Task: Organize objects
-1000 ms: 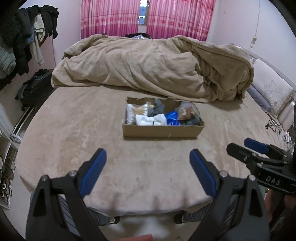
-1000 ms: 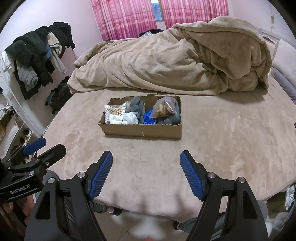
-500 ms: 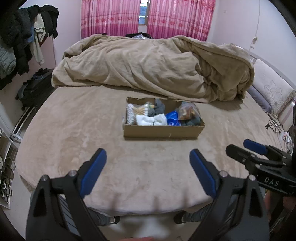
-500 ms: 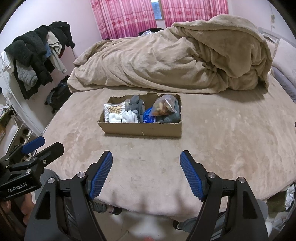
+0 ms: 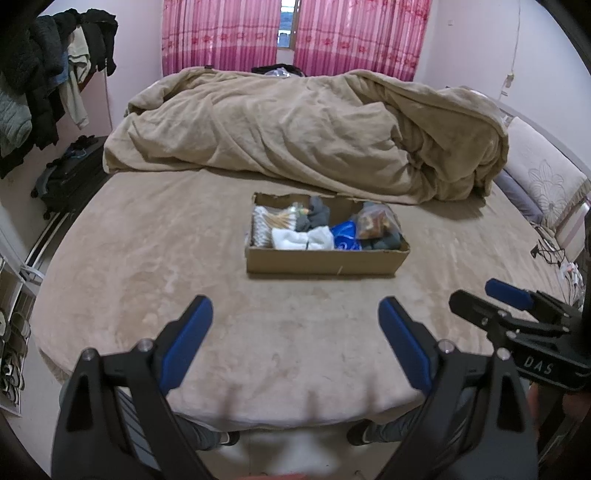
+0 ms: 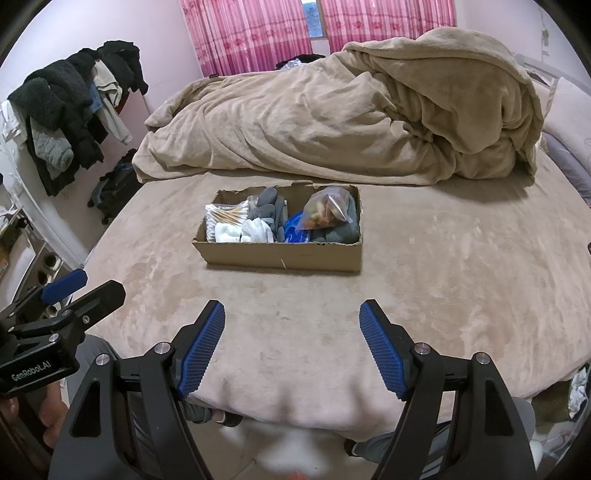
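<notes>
A shallow cardboard box (image 5: 325, 260) (image 6: 280, 254) sits in the middle of the tan bed. It holds cotton swabs (image 5: 275, 221), white socks (image 5: 303, 238), grey gloves (image 6: 269, 208), a blue packet (image 5: 345, 236), a clear bag of snacks (image 6: 328, 212) and a grey cloth (image 6: 340, 232). My left gripper (image 5: 295, 317) is open and empty over the near edge of the bed, well short of the box. My right gripper (image 6: 293, 319) is open and empty beside it, also short of the box. Each gripper shows at the side of the other's view.
A bunched tan duvet (image 5: 314, 133) lies behind the box. Pillows (image 5: 543, 181) are at the right. Clothes (image 6: 70, 110) hang at the left wall above a dark bag (image 5: 62, 181). Pink curtains (image 5: 288, 33) hang at the back. My legs and feet (image 6: 218, 415) stand below the bed edge.
Both views have shifted very slightly; the grippers stay open and at the bed's near edge. Nothing in the box has moved.
</notes>
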Motion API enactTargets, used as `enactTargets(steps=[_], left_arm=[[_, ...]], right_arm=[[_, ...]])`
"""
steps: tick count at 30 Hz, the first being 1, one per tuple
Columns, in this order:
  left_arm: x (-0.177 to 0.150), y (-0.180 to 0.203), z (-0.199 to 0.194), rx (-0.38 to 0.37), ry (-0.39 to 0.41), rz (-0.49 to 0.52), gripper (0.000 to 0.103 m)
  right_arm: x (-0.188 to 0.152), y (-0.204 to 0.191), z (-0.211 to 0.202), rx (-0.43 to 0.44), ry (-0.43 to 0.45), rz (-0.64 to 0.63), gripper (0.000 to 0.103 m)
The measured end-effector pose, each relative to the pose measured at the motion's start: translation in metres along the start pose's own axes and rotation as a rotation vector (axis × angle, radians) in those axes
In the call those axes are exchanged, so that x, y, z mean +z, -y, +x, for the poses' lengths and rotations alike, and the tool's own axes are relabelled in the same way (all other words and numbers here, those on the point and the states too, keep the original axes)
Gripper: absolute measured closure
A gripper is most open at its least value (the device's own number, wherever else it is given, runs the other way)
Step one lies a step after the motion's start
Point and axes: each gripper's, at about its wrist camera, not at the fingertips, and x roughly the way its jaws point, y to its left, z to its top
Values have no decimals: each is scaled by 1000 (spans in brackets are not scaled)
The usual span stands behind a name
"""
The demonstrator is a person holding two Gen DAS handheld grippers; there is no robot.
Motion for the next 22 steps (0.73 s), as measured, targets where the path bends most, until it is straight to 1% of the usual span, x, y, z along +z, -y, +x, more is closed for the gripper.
enactTargets(steps=[14, 17, 22], left_arm=[[-1, 0, 7, -9, -14, 11, 11], [0, 2, 8, -8, -7, 15, 11], [-2, 4, 15, -17, -21, 27, 11]], right_arm=[[-2, 0, 5, 2, -7, 2, 25], [-2, 0, 8, 4, -14, 2, 25], [-2, 1, 9, 7, -18, 6, 25]])
